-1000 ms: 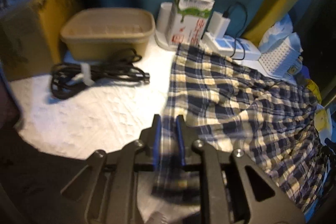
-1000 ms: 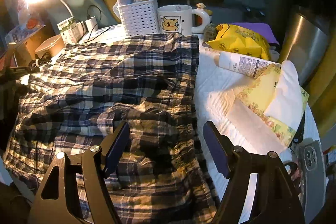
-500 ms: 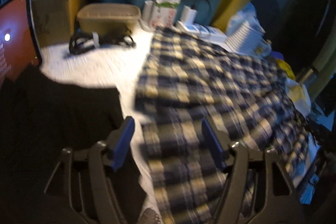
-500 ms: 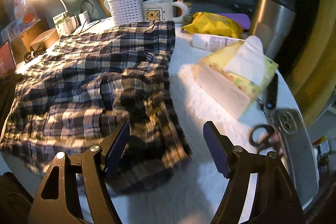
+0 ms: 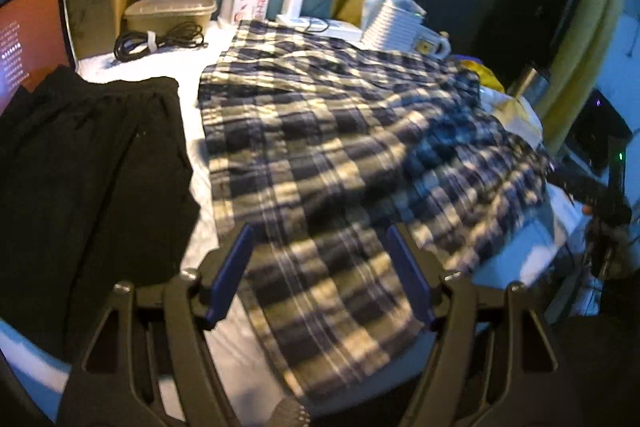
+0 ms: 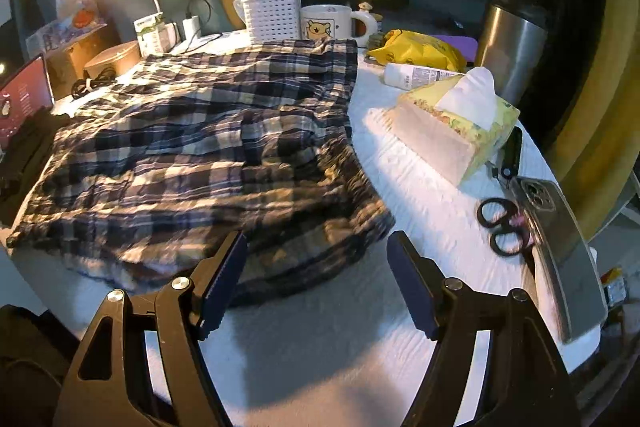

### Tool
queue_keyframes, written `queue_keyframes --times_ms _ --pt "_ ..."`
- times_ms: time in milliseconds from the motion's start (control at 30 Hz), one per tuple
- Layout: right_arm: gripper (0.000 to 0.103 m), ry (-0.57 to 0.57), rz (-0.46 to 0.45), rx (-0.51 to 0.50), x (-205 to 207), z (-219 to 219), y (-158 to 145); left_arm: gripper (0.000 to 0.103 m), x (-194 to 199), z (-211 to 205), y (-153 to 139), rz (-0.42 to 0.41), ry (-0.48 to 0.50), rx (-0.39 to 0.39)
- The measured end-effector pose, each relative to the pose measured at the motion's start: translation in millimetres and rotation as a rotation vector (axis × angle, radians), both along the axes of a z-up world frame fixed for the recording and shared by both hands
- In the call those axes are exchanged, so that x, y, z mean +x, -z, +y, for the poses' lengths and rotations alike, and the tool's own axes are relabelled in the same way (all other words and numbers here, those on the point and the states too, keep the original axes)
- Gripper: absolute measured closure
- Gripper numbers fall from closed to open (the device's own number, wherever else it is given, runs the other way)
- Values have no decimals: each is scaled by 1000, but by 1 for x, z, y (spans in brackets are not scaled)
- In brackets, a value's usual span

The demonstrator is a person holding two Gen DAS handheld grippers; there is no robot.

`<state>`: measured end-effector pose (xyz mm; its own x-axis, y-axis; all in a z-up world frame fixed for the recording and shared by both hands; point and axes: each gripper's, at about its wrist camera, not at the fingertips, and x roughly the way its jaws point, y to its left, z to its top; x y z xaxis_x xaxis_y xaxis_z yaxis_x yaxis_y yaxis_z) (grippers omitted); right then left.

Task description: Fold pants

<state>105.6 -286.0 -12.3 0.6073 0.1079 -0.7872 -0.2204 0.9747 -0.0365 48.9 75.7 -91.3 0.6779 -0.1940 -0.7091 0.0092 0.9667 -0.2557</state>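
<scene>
Left gripper [image 5: 320,275] nearest, jaws opening wide, plaid cloth under the gap but nothing pinched — reads as a release after laying a fold. Right gripper [image 6: 316,283] also spread wide and empty, over bare table [image 6: 320,339] just short of the hem. Plaid pants [image 6: 208,147] lie across the table's middle, doubled over, wrinkled, near edges uneven — navy and cream checks. Black garment [image 5: 88,163] just beside them, likely set aside. Tissue box [image 6: 456,123] and scissors [image 6: 500,227] beyond, well clear.

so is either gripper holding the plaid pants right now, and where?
Nothing is held. Left gripper is opening over the plaid pants, pads clear of the fabric; right gripper is open too.
</scene>
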Motion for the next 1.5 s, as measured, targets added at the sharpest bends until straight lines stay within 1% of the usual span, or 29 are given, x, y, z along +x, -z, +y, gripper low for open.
queue_keyframes --times_ms 33,100,133,167,233,300,367,433,467,500,567,633,700,767,800,933,1033,1067,1100,1133,1167,1200,1233,1267,1300,1333,1400,1500 --pt "27 1 -1 7 -3 0 0 32 -6 -3 0 -12 3 -8" --pt "27 -2 -6 10 -10 2 -1 32 -19 -10 1 -18 23 -63" --pt "27 -7 -9 8 -12 3 -1 32 -22 -13 2 -19 33 -76" --pt "27 -10 -15 -2 -15 5 -2 32 -27 -19 4 -18 44 -82" --pt "27 -17 -20 -45 -17 7 -1 32 -31 -28 9 -6 62 -72" --pt "27 -16 -22 -72 -16 7 0 32 -35 -39 19 21 75 -17" --pt "27 -18 -21 -90 -13 4 2 32 -35 -51 30 49 82 83" --pt "27 -29 -21 -150 -10 3 7 32 -35 -57 36 59 93 134" --pt "27 -33 -19 -187 -9 3 10 32 -35 -61 37 57 103 172" --pt "27 -35 -14 -240 -7 2 15 32 -35 -63 37 56 107 190" --pt "27 -42 -8 -301 -6 -1 21 32 -34 -66 39 50 102 235" --pt "27 -59 -8 -357 -4 -4 26 31 -32 -64 41 29 89 254" --pt "27 -97 -8 -433 -3 -2 32 31 -28 -61 43 16 66 245" --pt "27 -166 -33 -488 -3 7 36 31 -23 -60 43 9 41 251" --pt "27 -209 -42 -488 -3 12 38 31 -22 -60 43 9 31 253" --pt "27 -276 -72 -487 10 27 40 31 -13 -55 43 3 -10 253" --pt "27 -311 -86 -436 20 35 40 33 -9 -52 43 -1 -21 241" --pt "27 -317 -88 -413 22 36 40 36 -9 -51 43 -7 -21 242" --pt "27 -318 -85 -379 26 36 42 44 -9 -51 43 -12 -19 244" --pt "29 -310 -84 -352 28 36 42 53 -9 -49 42 -14 -17 236" --pt "40 -307 -83 -325 29 36 42 59 -9 -47 41 -13 -19 226" --pt "50 -303 -82 -296 30 35 42 67 -9 -43 40 -11 -25 214" --pt "69 -292 -96 -283 29 35 40 74 -10 -38 39 -9 -34 191" --pt "82 -275 -111 -256 25 35 36 79 -11 -34 38 -10 -39 163" --pt "85 -268 -113 -233 24 34 34 87 -12 -31 38 -11 -42 137" --pt "88 -266 -116 -220 21 34 33 92 -13 -29 37 -12 -45 122" --pt "90 -257 -127 -218 17 35 30 96 -16 -28 34 -23 -47 116" --pt "91 -215 -132 -179 9 31 22 97 -21 -29 23 -56 -53 109"
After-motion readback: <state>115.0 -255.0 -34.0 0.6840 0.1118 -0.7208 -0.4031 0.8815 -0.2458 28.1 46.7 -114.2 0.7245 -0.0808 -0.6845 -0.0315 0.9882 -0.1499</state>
